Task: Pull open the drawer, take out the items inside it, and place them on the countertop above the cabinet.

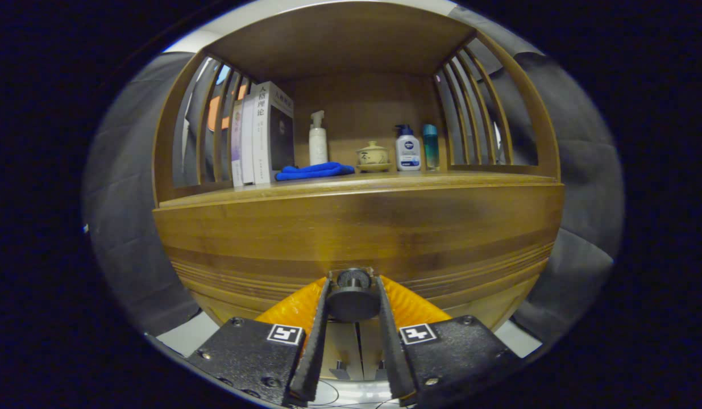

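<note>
Drawer [356, 227], front panel of a wooden cabinet [169, 142], seen head-on from the gripper view; the panel lies directly below the countertop [385, 180] and appears closed, its face flush with the cabinet front. At the near centre of the panel a round dark knob [353, 295] projects toward the camera. The gripper [353, 295] is clenched on this knob: one finger bears on its left side and the other on its right, the knob sitting between the tips with no gap visible on either side.

On the countertop, from left to right: a row of upright books [265, 133] against the slatted left wall, a folded blue cloth [315, 170] just beside them toward the near edge, a white pump bottle [318, 139] farther back, a small lidded ceramic pot [373, 156] on a saucer, a white-and-blue pump bottle [408, 149], and a teal bottle [431, 146] by the right slats. The near strip of the countertop, right of the cloth, offers bare room for items.

Handling, by judgement: the drawer is rigid wood and likely moderately heavy, sliding on runners that may bind; the knob is hard, smooth and small, so it may slip from the fingers. The knob is the only hold; a straight, level pull toward the near side seems best. The contents are hidden.
</note>
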Demonstrator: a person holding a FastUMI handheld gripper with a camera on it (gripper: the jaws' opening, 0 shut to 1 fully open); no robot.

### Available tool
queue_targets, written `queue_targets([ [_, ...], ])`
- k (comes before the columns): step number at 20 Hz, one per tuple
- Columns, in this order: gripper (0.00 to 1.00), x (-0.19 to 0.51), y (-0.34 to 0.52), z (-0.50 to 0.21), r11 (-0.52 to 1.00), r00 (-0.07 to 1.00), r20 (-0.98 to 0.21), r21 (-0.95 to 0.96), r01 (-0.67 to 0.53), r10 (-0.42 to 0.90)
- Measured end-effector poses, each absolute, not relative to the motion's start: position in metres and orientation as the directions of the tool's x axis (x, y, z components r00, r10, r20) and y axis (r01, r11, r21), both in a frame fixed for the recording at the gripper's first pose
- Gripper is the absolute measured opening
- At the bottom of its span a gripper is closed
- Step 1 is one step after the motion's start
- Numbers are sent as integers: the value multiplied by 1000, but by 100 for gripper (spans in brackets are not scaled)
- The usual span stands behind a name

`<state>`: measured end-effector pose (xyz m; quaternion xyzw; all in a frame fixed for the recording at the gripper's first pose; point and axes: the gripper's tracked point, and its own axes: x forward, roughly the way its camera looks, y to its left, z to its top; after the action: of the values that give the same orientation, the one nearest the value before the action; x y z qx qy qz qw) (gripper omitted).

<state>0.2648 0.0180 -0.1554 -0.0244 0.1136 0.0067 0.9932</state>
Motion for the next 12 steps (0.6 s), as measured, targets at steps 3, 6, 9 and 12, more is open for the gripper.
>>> queue_targets([
  [3, 46, 263, 18, -156, 1000, 968, -252, -20, -23, 17],
  [6, 41, 262, 18, -155, 999, 965, -263, -25, -22, 15],
  [9, 39, 262, 18, -156, 1000, 961, -275, -9, -22, 19],
  [12, 37, 257, 17, -156, 1000, 961, -275, -14, -24, 19],
])
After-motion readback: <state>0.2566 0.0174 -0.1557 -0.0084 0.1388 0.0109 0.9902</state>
